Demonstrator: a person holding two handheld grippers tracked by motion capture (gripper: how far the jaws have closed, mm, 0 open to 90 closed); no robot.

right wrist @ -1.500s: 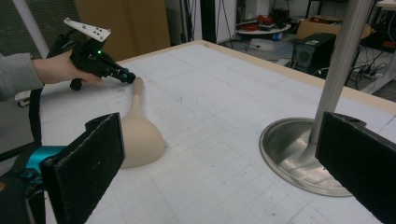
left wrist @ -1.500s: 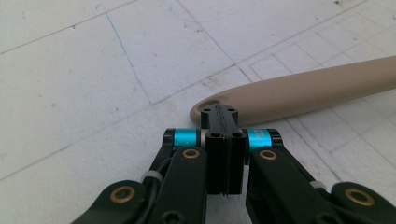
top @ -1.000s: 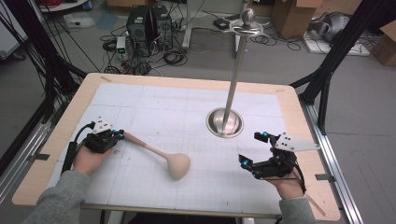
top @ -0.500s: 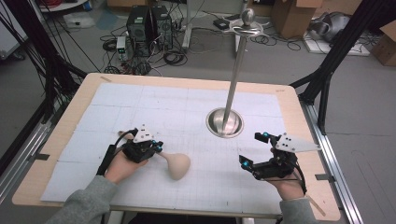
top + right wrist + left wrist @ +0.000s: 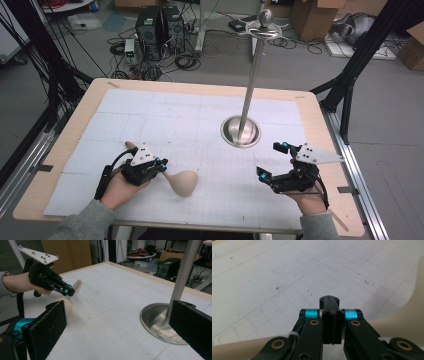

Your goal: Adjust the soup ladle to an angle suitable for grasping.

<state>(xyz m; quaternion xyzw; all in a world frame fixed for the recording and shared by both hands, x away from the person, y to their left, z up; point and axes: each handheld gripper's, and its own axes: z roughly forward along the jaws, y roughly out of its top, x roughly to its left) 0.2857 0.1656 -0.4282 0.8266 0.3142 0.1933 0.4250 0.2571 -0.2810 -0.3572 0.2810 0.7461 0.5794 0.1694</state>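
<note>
**Q:** So where is the wooden spoon [image 5: 172,176], and what has hold of it?

**A:** It lies flat on the table [image 5: 210,112], near the front edge and toward the front left corner, bowl pointing right, handle tip pointing to the back left. The left tongs [image 5: 161,165] sit over the handle. In the left gripper view the jaws are pressed together with nothing between them, and pale wood passes below them on both sides. So they are closed, apparently above the handle and not around it.

**Q:** And the other hand?

**A:** The right tongs [image 5: 272,161] are spread wide and empty, near the front right corner, well apart from the spoon. Just beyond them stands a metal stand [image 5: 241,131], a round base with a tall pole.

**Q:** What could go wrong?

**A:** Closed jaws pushing down may roll or skid the rounded handle sideways. A lift would likely bring up nothing.

**Q:** Does one view add anything?

**A:** The high view gives the spoon's whole outline; the left gripper view alone shows the jaws meeting. The right gripper view shows its own wide gap.
</note>
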